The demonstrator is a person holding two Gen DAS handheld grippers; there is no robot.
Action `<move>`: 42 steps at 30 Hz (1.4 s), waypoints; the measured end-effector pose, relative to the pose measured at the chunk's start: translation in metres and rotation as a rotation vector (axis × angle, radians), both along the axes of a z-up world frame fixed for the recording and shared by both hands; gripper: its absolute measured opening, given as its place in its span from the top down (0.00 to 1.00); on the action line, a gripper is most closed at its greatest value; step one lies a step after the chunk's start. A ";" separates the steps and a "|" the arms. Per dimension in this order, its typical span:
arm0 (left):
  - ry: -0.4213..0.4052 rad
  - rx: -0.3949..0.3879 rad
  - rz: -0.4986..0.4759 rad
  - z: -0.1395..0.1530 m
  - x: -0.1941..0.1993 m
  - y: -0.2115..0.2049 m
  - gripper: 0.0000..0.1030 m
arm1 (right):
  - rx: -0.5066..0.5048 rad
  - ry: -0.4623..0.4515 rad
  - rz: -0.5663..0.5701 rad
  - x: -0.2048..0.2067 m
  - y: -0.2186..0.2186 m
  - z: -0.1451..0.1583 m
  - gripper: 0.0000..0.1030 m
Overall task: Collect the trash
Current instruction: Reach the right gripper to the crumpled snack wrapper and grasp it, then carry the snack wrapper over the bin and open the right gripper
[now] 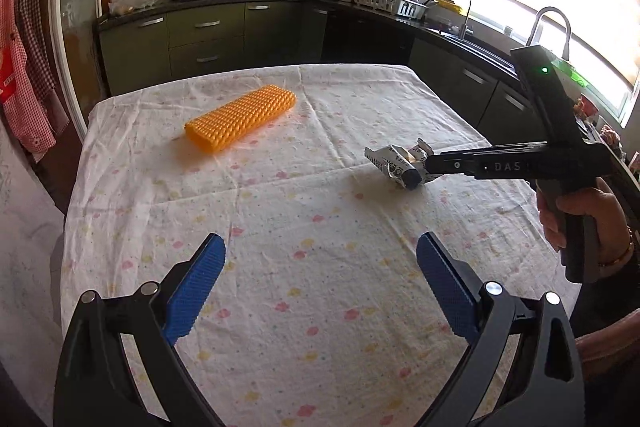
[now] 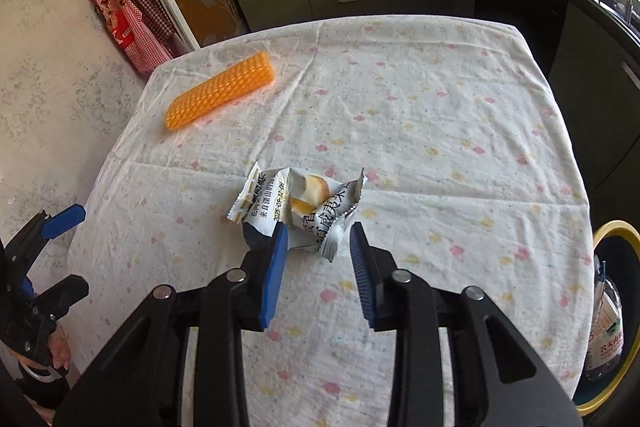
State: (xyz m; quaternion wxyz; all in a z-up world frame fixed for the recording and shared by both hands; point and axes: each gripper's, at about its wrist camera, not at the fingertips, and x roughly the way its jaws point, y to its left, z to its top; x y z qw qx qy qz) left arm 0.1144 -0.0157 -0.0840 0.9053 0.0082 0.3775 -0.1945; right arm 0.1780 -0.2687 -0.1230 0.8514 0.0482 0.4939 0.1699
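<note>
Lying on the flowered white tablecloth [image 2: 440, 131], the crumpled white snack wrapper [image 2: 296, 203] is straddled by the half-closed right claw [image 2: 319, 239], not yet pinched, so it could be pushed away; the left claw [image 1: 320, 259] is held wide open.

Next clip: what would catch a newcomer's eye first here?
The bright orange bumpy block lying at the far left of the flower-print tablecloth. Then the crumpled white snack wrapper mid-table, with the right gripper straddling its near end, jaws not clearly pressing it.
</note>
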 end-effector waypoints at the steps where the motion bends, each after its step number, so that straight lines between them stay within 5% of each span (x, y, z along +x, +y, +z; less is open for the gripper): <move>1: 0.001 0.001 -0.003 0.000 0.000 -0.001 0.08 | -0.002 0.012 -0.002 0.002 0.000 -0.002 0.69; 14: 0.005 -0.003 -0.024 -0.002 -0.003 -0.006 0.08 | 0.017 -0.034 -0.023 -0.012 -0.013 0.008 0.93; 28: -0.012 0.024 -0.085 0.005 -0.011 -0.032 0.08 | 0.025 -0.122 -0.058 -0.054 -0.046 0.040 0.93; 35: -0.010 0.033 -0.115 0.005 -0.013 -0.045 0.08 | -0.010 -0.147 -0.270 -0.086 -0.134 0.051 0.93; 42: -0.003 0.046 -0.147 0.002 -0.012 -0.063 0.08 | -0.144 -0.070 -0.499 -0.115 -0.224 0.022 0.93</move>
